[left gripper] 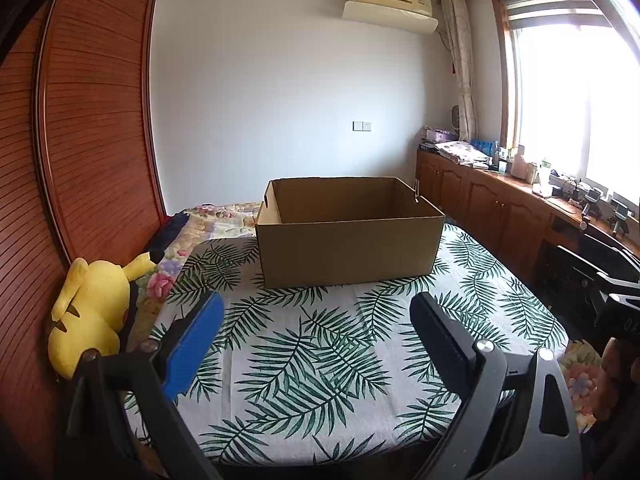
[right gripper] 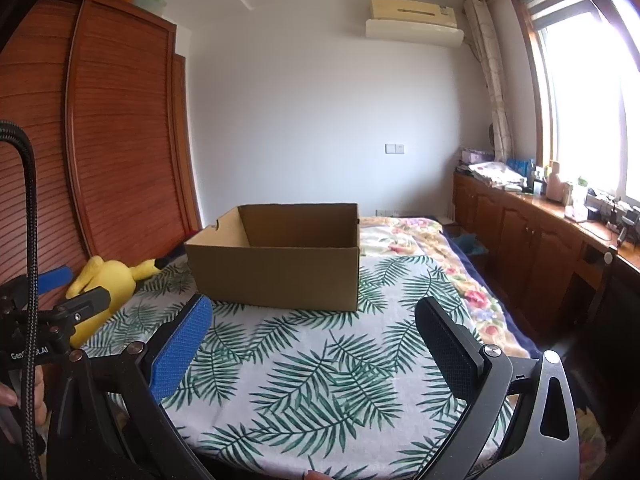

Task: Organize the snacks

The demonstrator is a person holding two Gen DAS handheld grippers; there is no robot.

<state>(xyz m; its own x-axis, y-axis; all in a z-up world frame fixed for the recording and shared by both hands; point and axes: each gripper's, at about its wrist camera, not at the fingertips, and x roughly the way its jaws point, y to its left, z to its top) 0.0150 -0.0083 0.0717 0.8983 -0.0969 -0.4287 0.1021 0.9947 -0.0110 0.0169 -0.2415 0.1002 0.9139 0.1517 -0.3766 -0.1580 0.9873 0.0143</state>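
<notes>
An open brown cardboard box (left gripper: 348, 248) stands on a board covered in a leaf-print cloth (left gripper: 320, 352); its inside floor is hidden from here. My left gripper (left gripper: 316, 304) hovers open in front of the box, nothing between its blue and black pads. In the right wrist view the same box (right gripper: 276, 276) sits ahead and left, and my right gripper (right gripper: 312, 308) is open and holds nothing. The left gripper (right gripper: 60, 292) shows at the left edge of the right wrist view. No snacks are visible in either view.
A yellow plush toy (left gripper: 92, 312) lies left of the cloth against a wooden wardrobe (left gripper: 80, 140). A floral bedspread (right gripper: 452, 264) extends beyond and right. Wooden cabinets (right gripper: 532, 248) with clutter on top run under the window. A person's hand (right gripper: 20, 396) holds the left gripper.
</notes>
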